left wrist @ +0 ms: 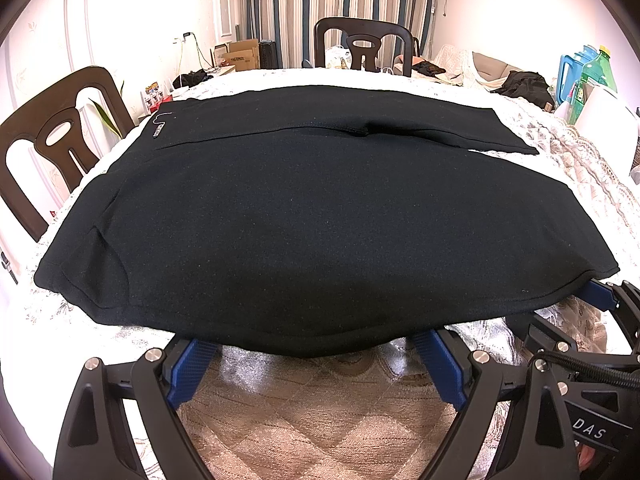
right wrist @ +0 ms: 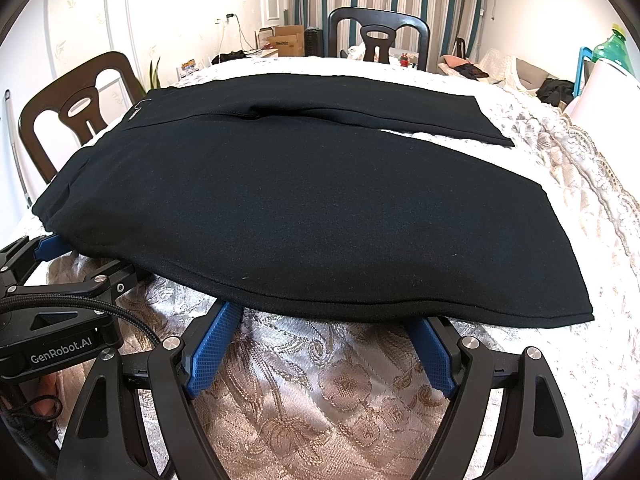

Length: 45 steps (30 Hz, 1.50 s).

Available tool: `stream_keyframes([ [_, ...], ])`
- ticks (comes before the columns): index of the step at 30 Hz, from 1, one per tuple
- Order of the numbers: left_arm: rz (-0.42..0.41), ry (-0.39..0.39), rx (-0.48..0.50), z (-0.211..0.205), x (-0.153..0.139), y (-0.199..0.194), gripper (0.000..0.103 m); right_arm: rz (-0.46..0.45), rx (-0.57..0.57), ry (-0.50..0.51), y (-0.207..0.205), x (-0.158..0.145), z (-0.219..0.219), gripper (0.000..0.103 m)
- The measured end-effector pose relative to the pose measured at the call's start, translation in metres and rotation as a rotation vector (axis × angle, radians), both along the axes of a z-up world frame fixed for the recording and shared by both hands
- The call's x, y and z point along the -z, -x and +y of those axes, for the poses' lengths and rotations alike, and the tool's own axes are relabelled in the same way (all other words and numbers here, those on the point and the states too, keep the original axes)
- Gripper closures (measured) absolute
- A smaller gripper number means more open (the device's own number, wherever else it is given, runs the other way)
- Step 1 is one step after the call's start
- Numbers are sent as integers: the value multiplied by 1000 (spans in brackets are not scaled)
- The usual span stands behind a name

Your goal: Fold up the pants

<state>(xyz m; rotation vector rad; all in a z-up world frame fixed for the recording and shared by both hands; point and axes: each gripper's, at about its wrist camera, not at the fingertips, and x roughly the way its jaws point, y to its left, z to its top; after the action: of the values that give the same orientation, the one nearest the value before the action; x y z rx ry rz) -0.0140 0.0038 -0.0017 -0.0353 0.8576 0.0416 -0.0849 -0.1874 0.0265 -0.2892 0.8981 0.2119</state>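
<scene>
One pair of black pants (left wrist: pixel 304 216) is lying spread across a table draped in a floral brocade cloth (left wrist: pixel 304 408), its two legs running toward the right and the waistband sitting at the left, where a small white logo (left wrist: pixel 159 130) is showing. The far leg is lying flat toward the far right; the near leg is sweeping along the near edge of the table.

Two handheld grippers are working at that near hem. The left gripper (left wrist: pixel 316 354) is reaching in with its blue fingers (left wrist: pixel 188 372) spread wide, the fingertips slipping beneath the fabric's edge. The right gripper (right wrist: pixel 320 334) is doing likewise just to the right, its blue fingers (right wrist: pixel 210 352) also wide apart, tips tucked under the hem; neither is pinching the cloth.

Two dark wooden chairs are standing at the table, one (left wrist: pixel 52 140) at the left and one (left wrist: pixel 362 46) at the far side. Striped curtains (left wrist: pixel 332 4) are hanging behind, and one cardboard box (left wrist: pixel 242 56) is sitting on the floor at the far left.
</scene>
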Motion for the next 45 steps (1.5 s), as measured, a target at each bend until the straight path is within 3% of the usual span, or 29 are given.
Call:
stream_keyframes([
  [8, 31, 14, 68, 6, -4, -1, 10, 39, -22, -19, -1, -5, -3, 21],
  [14, 87, 74, 146, 26, -19, 10, 10, 43, -75, -135, 7, -33, -11, 21],
  [21, -57, -29, 162, 57, -75, 14, 10, -123, -157, -111, -2, -94, 1, 21],
  [26, -116, -29, 172, 81, -104, -16, 10, -172, -183, -145, -28, -119, 11, 21],
  [29, -132, -70, 150, 91, -108, -39, 10, -180, -178, -165, -53, -125, 13, 21],
  [36, -129, -71, 179, 114, -111, -101, 10, -234, -265, -123, -116, -139, 22, 21],
  [40, -98, -36, 174, 127, -106, -141, 10, -250, -285, -45, -158, -127, 25, 21],
  [42, -79, -25, 181, 130, -100, -159, 10, -215, -286, -10, -186, -113, 26, 21],
  [45, -44, -12, 207, 133, -90, -190, 11, -159, -276, -38, -220, -100, 19, 21],
])
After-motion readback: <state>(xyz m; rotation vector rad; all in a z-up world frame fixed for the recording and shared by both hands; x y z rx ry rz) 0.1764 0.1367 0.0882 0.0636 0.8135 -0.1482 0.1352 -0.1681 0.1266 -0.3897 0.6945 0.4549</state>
